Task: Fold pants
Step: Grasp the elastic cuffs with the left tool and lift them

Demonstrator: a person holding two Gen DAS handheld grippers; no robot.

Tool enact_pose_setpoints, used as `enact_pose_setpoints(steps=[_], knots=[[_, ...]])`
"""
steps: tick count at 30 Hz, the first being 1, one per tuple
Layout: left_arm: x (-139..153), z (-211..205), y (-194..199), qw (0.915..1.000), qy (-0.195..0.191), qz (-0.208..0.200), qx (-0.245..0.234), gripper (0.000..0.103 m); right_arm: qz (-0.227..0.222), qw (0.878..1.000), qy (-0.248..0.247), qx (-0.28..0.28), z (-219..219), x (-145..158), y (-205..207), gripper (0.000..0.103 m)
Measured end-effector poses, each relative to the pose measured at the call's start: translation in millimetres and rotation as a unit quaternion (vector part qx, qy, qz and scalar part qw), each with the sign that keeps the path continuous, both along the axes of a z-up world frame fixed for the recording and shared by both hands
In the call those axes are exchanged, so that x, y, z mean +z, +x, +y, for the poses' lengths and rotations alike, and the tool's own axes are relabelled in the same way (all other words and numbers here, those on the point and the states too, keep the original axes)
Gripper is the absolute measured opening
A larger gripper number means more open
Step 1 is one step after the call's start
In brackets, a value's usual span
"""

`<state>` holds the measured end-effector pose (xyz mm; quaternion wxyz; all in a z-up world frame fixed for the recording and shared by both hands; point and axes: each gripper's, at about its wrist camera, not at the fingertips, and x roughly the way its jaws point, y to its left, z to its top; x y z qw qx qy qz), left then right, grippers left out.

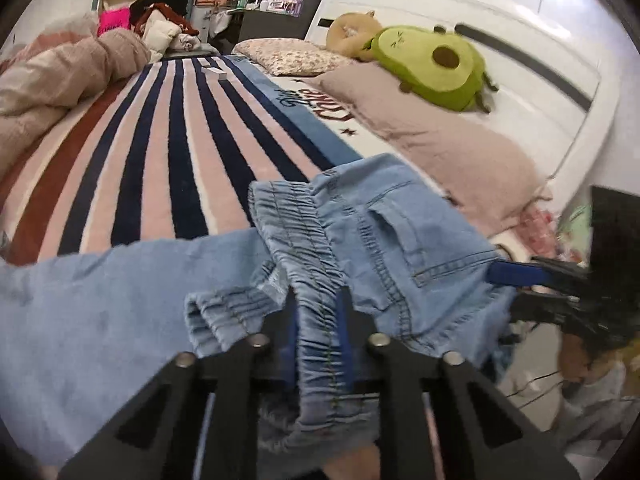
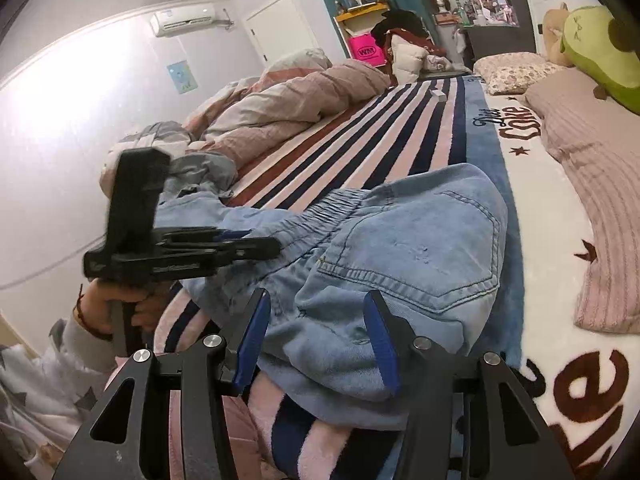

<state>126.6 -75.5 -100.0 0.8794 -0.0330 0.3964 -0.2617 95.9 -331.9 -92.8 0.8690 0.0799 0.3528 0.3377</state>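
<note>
Jaws of the left gripper [image 1: 318, 320] are clenched on the elastic waistband [image 1: 316, 280] of the pants [image 1: 120, 304], seen lower centre of the left wrist view: the gathered band runs straight down between the two blue pads. Jaws of the right gripper [image 2: 318, 338] stand apart, released, w/ denim bulging up between them at lower centre of the right wrist view; pads sit either side of the cloth but don't look closed on it.

Going left to right in the left view: a pale denim leg spreads across lower left, the bunched waistband sits at centre, a back pocket [image 1: 416, 236] is right of centre, and the right gripper's tip reaches in from the right edge, just beside the pocket side of the pants. All of it lies on the striped blanket [image 1: 160, 152] of the bed; pink pillow [image 1: 440, 140] and avocado plush [image 1: 432, 64] are upper right, well apart from the work.

Right view, left to right: the left gripper comes in at mid left w/ its tip at the waistband, then the pocket panel fills centre, blanket lettering at right.

Step in hand, by my read: early, getting hold of the waist end, pants are rumpled, no clean fold yet. Next move prob. calls for the right jaws to close on the pocket-side waist edge, then both lift and pull apart so the legs hang or lie straight before laying one leg over the other. Grip needs enough cloth, elastic bunches & may slip.
</note>
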Motion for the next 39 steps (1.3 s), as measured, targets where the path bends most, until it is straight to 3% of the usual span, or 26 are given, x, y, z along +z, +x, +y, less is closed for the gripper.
enact_pose_setpoints(steps=[7,11,15,18,20,24,28,31,35,37,39], knots=[[11,12,-46,0.9991,-0.024,0.018,-0.029,0.007,0.003,1.000,-0.005,-0.010,-3,3,-2,0.044],[-11,26,-51,0.9984,-0.019,0.054,0.001,0.008,0.005,1.000,-0.007,-0.015,0,6,-4,0.044],[-28,39,-54,0.9952,-0.051,0.082,0.014,0.011,0.002,1.000,-0.013,-0.015,3,8,-6,0.044],[-24,40,-53,0.9961,-0.035,0.077,0.024,0.030,0.002,1.000,-0.019,-0.015,5,9,-7,0.044],[-14,44,-49,0.9970,-0.036,0.063,0.028,0.052,0.003,1.000,-0.021,-0.018,6,9,-8,0.045],[1,50,-33,0.9969,-0.056,0.045,0.030,0.056,0.004,1.000,-0.017,-0.019,5,10,-7,0.045],[-7,49,-4,0.9964,-0.043,0.053,0.051,0.057,0.004,1.000,-0.016,-0.017,6,9,-5,0.045],[-20,47,16,0.9952,-0.011,0.060,0.076,0.062,0.005,1.000,-0.016,-0.015,7,7,-3,0.045],[-34,48,27,0.9926,-0.040,0.089,0.073,0.059,0.008,1.000,-0.011,-0.013,5,5,-2,0.045],[-36,46,27,0.9920,-0.048,0.096,0.067,0.049,0.010,1.000,-0.009,-0.013,3,4,-2,0.044],[-33,42,22,0.9934,-0.038,0.088,0.064,0.032,0.012,1.000,-0.006,-0.014,2,3,-1,0.044]])
